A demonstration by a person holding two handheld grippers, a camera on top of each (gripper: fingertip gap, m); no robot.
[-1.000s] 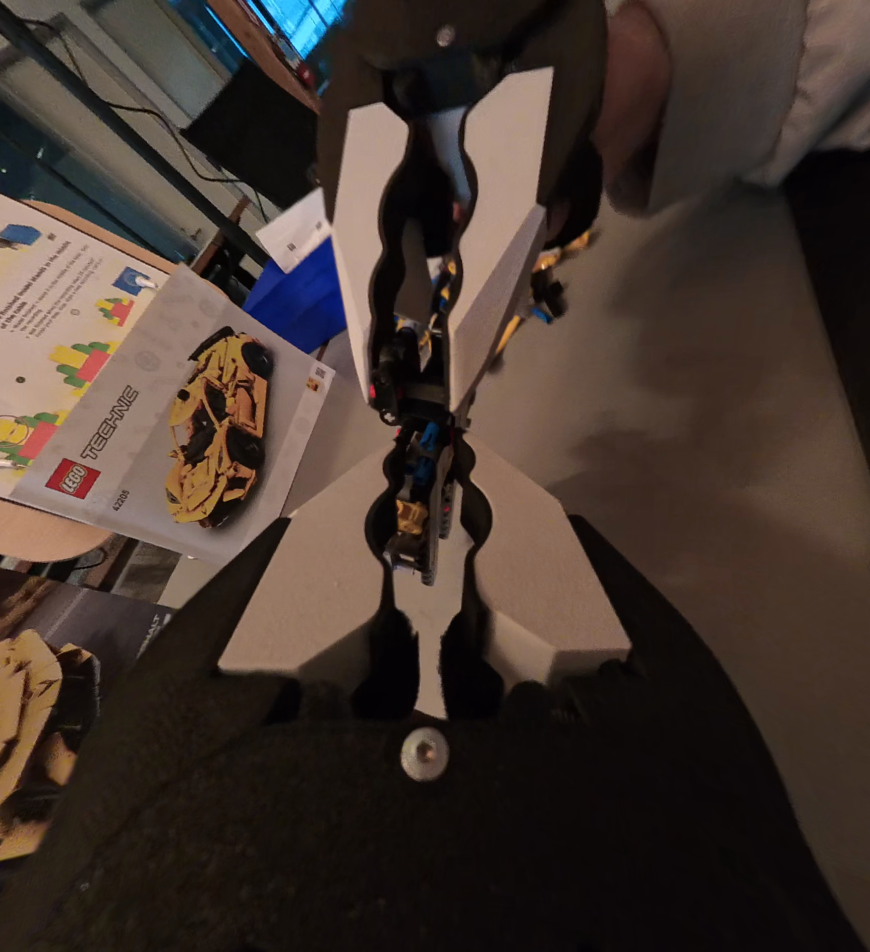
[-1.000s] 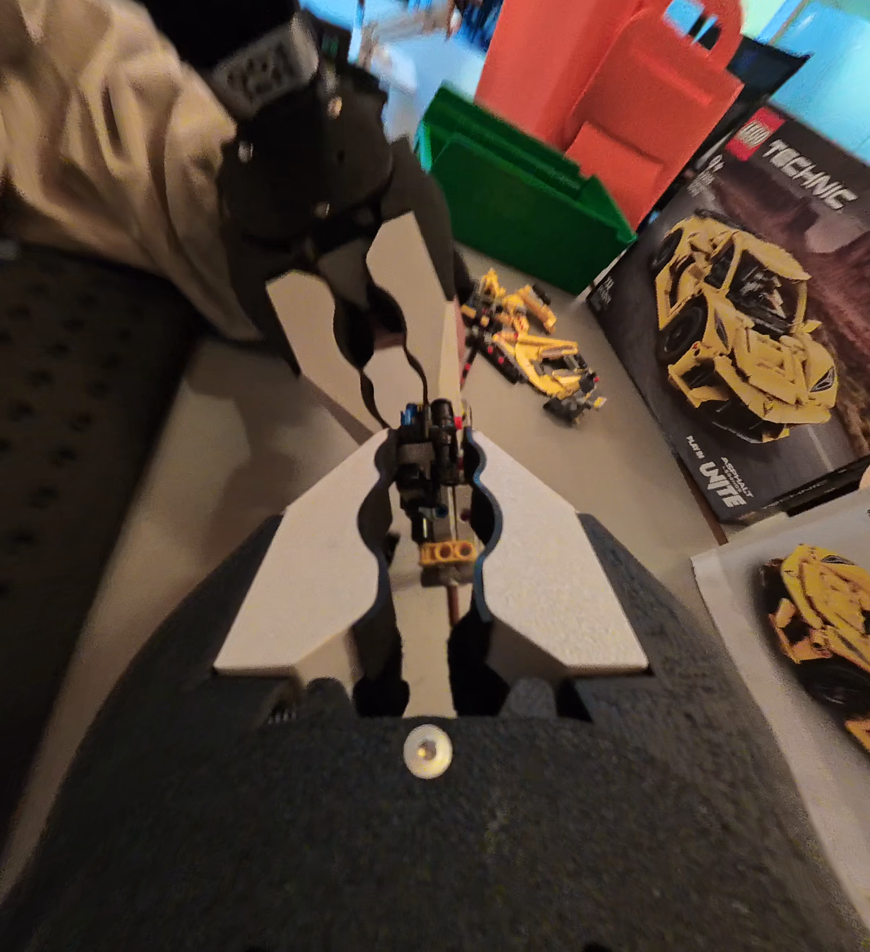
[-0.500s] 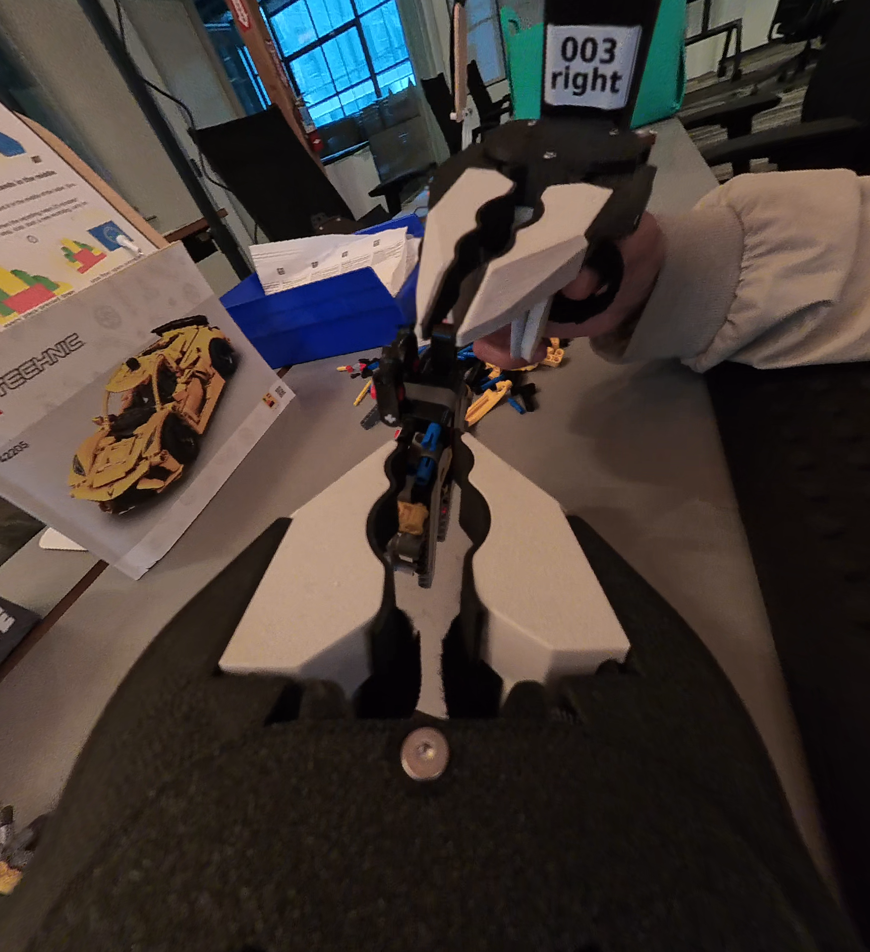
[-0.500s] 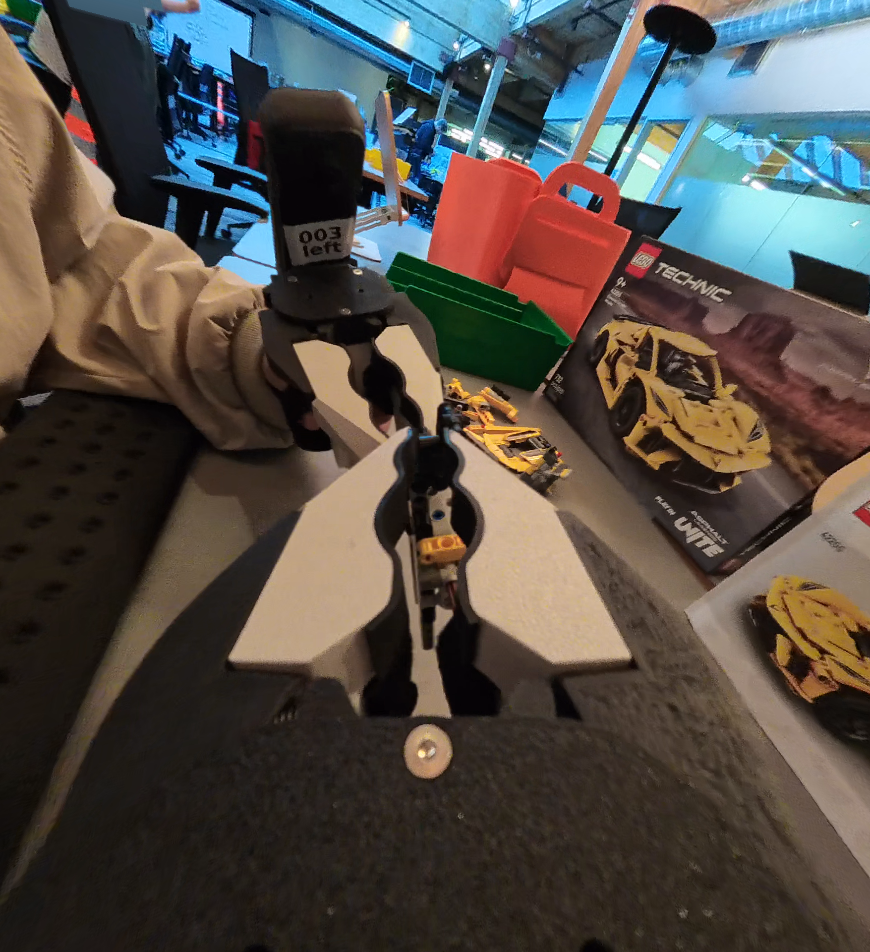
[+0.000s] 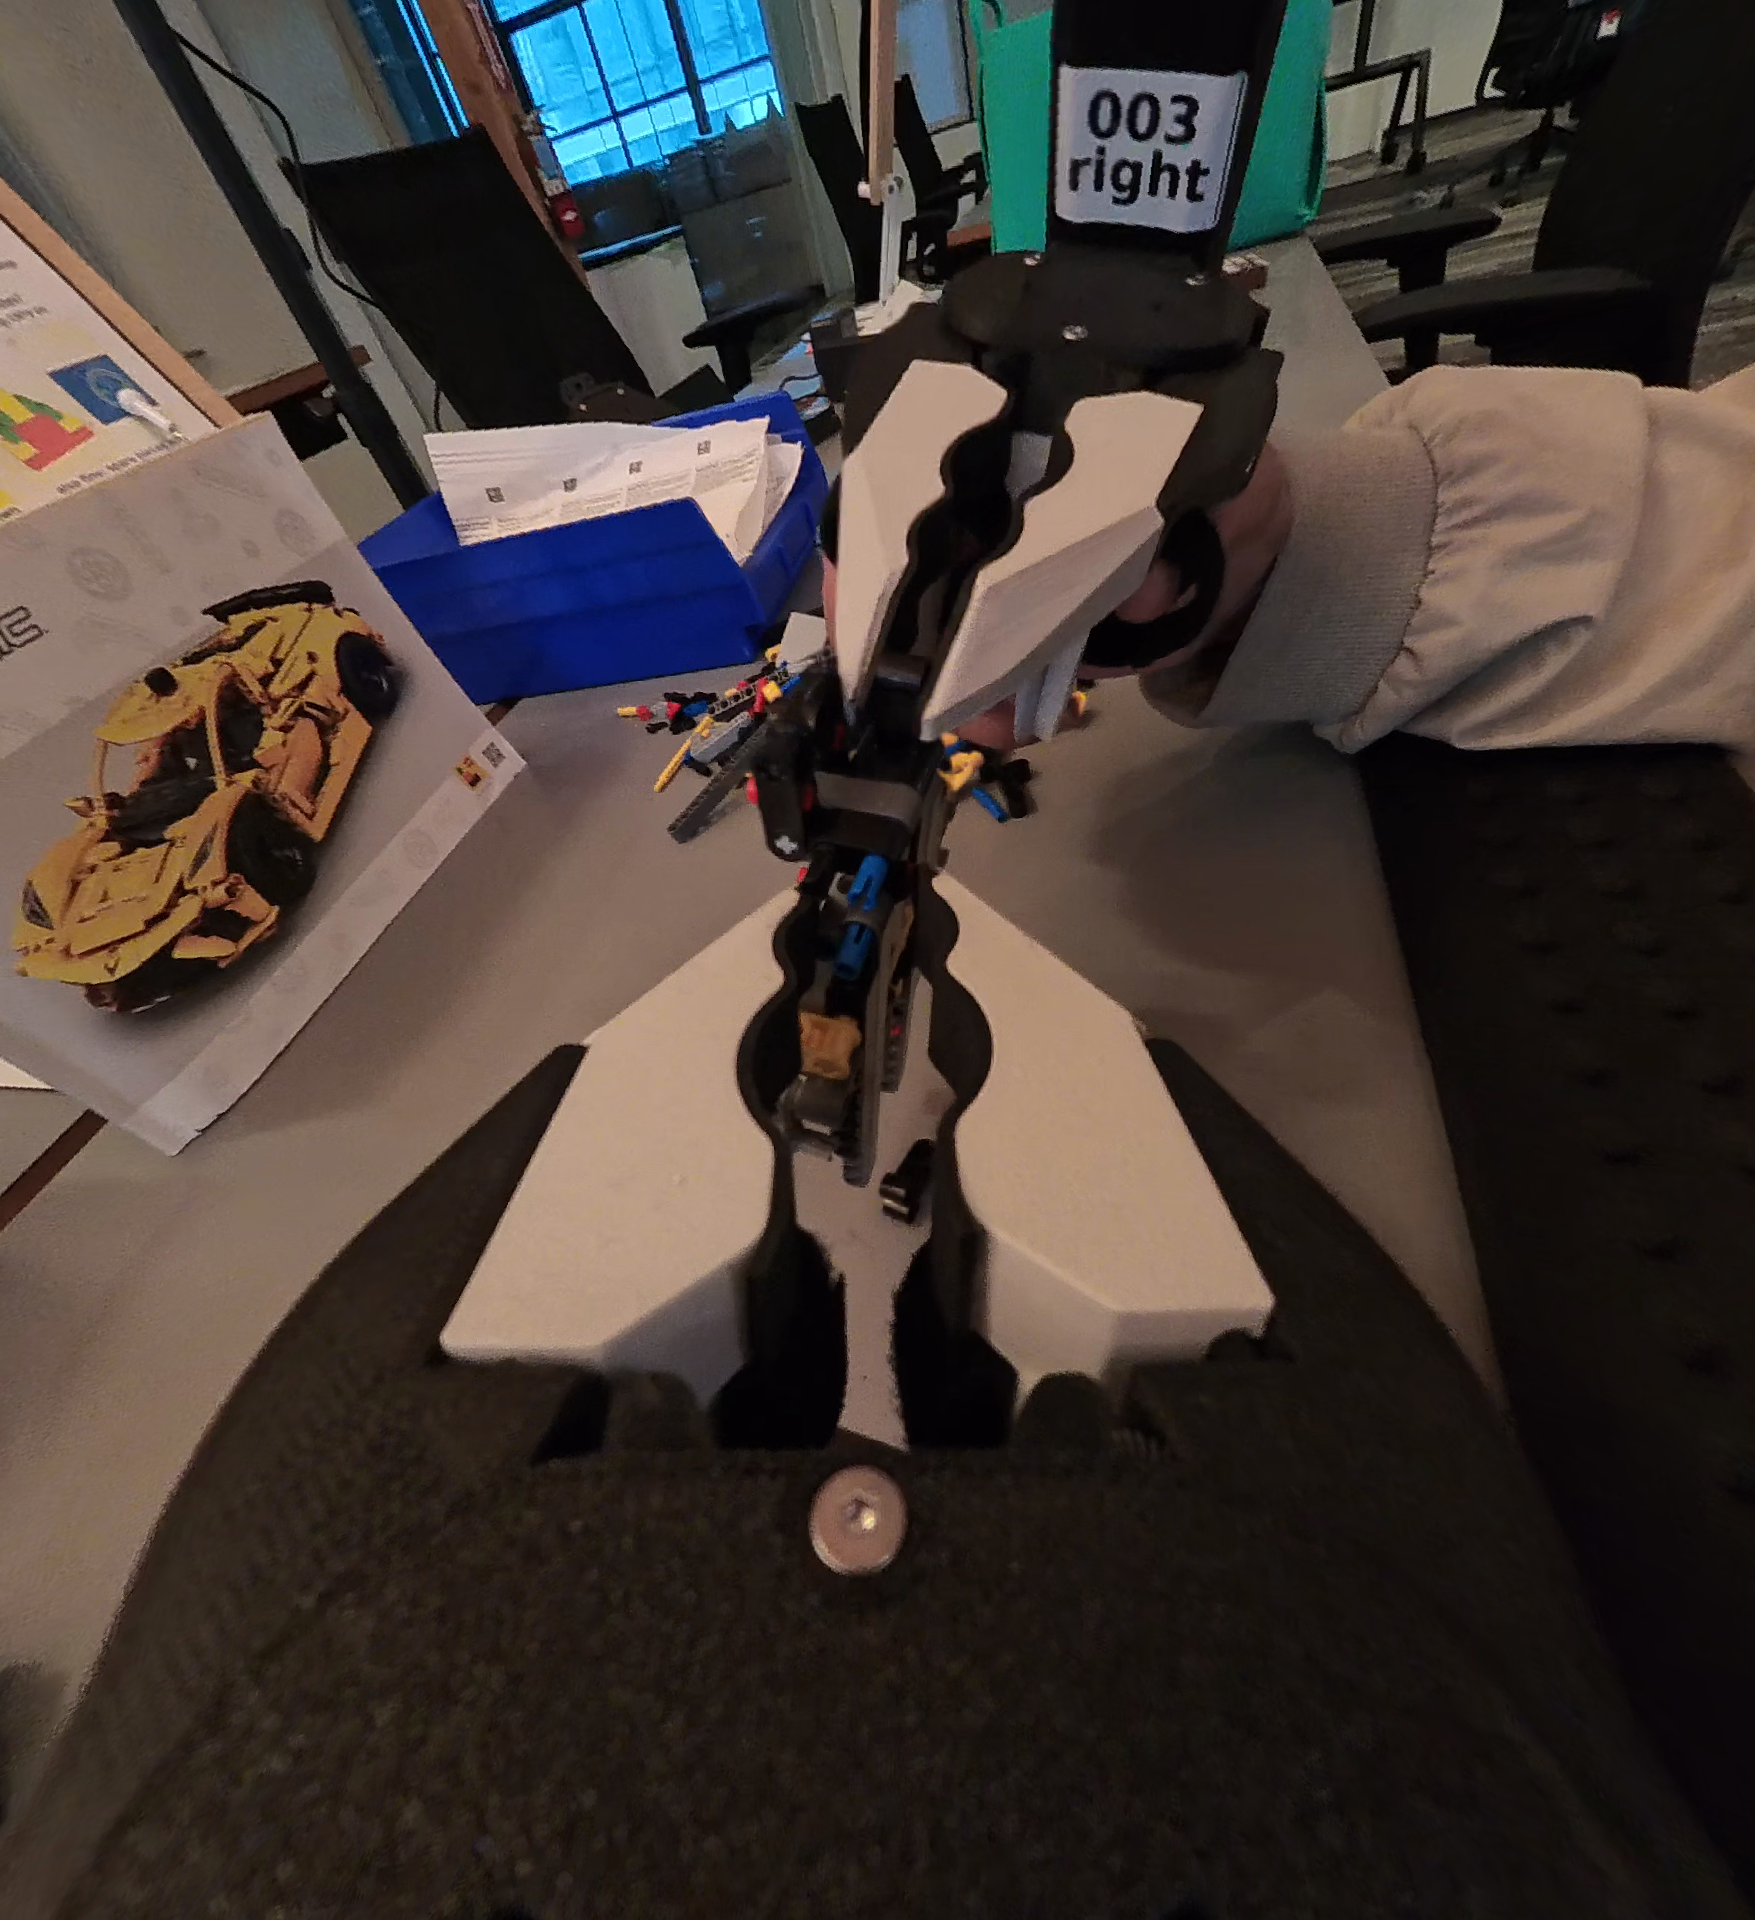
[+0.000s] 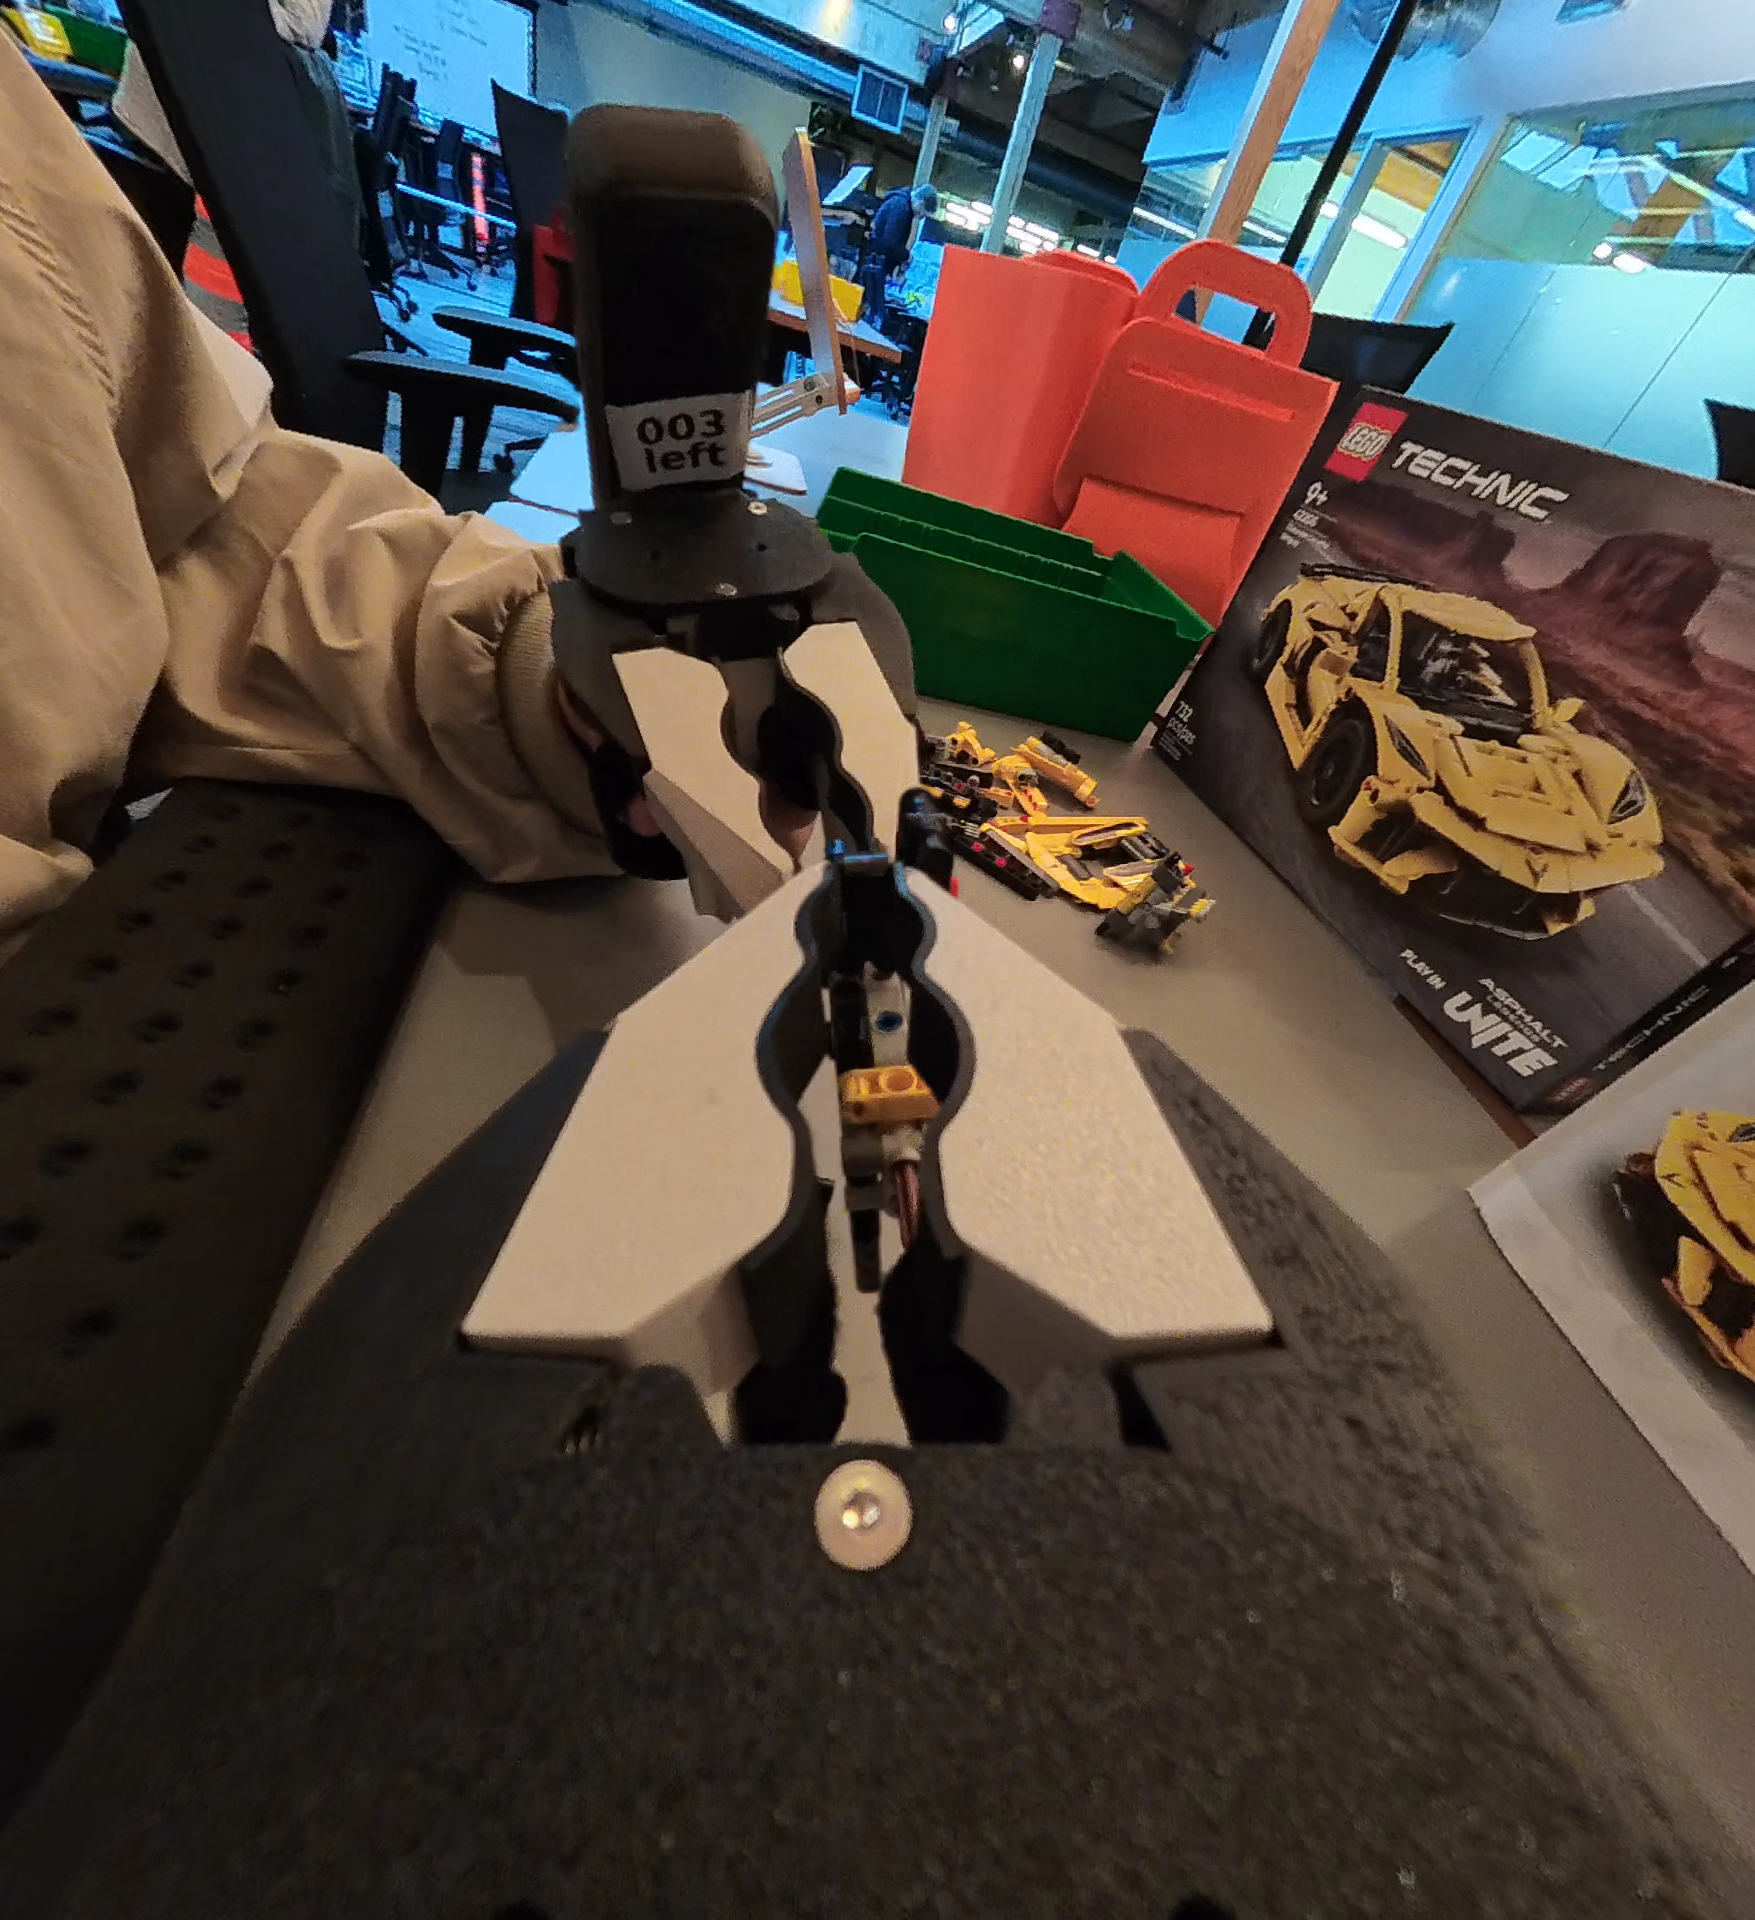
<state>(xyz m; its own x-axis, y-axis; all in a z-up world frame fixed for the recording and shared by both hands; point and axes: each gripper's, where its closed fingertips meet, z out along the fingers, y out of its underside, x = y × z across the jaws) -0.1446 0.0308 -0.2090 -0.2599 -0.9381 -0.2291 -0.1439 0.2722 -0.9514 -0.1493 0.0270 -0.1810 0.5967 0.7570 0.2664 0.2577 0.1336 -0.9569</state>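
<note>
A small toy-brick assembly [image 5: 842, 1039] of black, blue and yellow parts is held in the air over the grey table [image 5: 540, 987]. My left gripper [image 5: 857, 883] is shut on its near end. My right gripper [image 5: 888, 696] faces it from above and is shut on the far end. In the right wrist view, my right gripper [image 6: 862, 883] clamps the assembly [image 6: 883, 1091], with a yellow piece between the fingers. My left gripper [image 6: 831, 831] meets it tip to tip. A small black pin [image 5: 904, 1179] shows between the left fingers.
A blue bin [image 5: 582, 603] of papers, loose bricks [image 5: 717, 727] and an instruction booklet [image 5: 177, 779] lie to the left. A green bin [image 6: 1008, 613], orange bag [image 6: 1112, 416], car box [image 6: 1527, 727] and yellow sub-assemblies [image 6: 1060, 831] are behind. A black perforated mat [image 5: 1631, 1143] borders the table. The tips of both grippers are at nearly the same place.
Both grippers have tilted up from looking down at the table to a more level view. They stay shut on the assembly, tip to tip.
</note>
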